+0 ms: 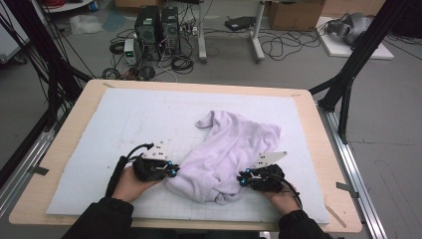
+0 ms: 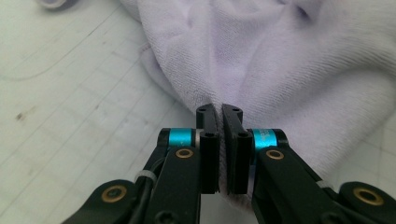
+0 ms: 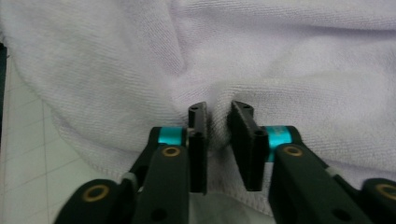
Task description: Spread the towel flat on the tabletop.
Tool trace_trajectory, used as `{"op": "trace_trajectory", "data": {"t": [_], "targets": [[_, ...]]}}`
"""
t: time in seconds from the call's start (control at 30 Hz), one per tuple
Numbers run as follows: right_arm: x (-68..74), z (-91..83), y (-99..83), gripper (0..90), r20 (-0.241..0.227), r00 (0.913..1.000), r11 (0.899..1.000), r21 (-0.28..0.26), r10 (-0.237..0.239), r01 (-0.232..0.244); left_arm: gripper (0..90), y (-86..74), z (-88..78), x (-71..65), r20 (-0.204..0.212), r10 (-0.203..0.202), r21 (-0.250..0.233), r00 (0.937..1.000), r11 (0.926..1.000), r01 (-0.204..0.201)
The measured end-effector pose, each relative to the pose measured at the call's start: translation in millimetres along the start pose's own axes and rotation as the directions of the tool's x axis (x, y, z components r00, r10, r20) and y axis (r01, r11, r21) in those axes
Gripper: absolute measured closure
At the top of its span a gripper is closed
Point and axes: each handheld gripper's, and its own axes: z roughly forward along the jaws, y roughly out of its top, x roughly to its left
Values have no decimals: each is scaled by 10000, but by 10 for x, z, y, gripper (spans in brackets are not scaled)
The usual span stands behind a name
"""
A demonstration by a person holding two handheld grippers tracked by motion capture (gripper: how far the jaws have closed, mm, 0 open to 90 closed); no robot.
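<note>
Item 1: towel [image 1: 226,154], pale lilac terry, crumpled in a loose heap on the near-centre of the white mat [image 1: 124,124]. One end trails toward the far side; the bulk is bunched near the front edge, between the two grippers.

Item 2: left gripper [image 1: 173,171], black w/ teal bands, held in the person's left hand [image 1: 130,185]. It sits at the towel's left edge. In the left gripper view the left gripper [image 2: 220,112] has its jaws pressed nearly together, pinching a thin fold of towel [image 2: 280,70] between the pads.

Item 3: right gripper [image 1: 242,179], same type, in the right hand [image 1: 283,198], at the towel's right edge near the front. In the right gripper view the right gripper [image 3: 220,112] has its jaws squeezed onto a thicker ridge of towel [image 3: 280,56]; cloth puckers up between the pads, hem visible below.

Item 4: mat lies on a light wood table [image 1: 69,134]. Grid lines on the mat [image 2: 70,116] show beside the cloth.

Item 5: floor beyond the table, w/ two computer towers [image 1: 158,30] and tangled cables [image 1: 181,63].
</note>
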Motion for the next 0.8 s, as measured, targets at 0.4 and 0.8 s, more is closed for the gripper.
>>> {"op": "trace_trajectory", "data": {"t": [0.4, 0.8], "targets": [[293, -41, 124, 832, -684, 9951, 9974, -7, -714, 715, 858, -332, -488, -344, -340, 68, -215, 9994, 9997, -75], [673, -149, 105, 761, -1580, 9782, 9908, -99, -1346, 1347, 770, -509, -723, -554, 138, 174, -483, 9998, 9987, -167]]}}
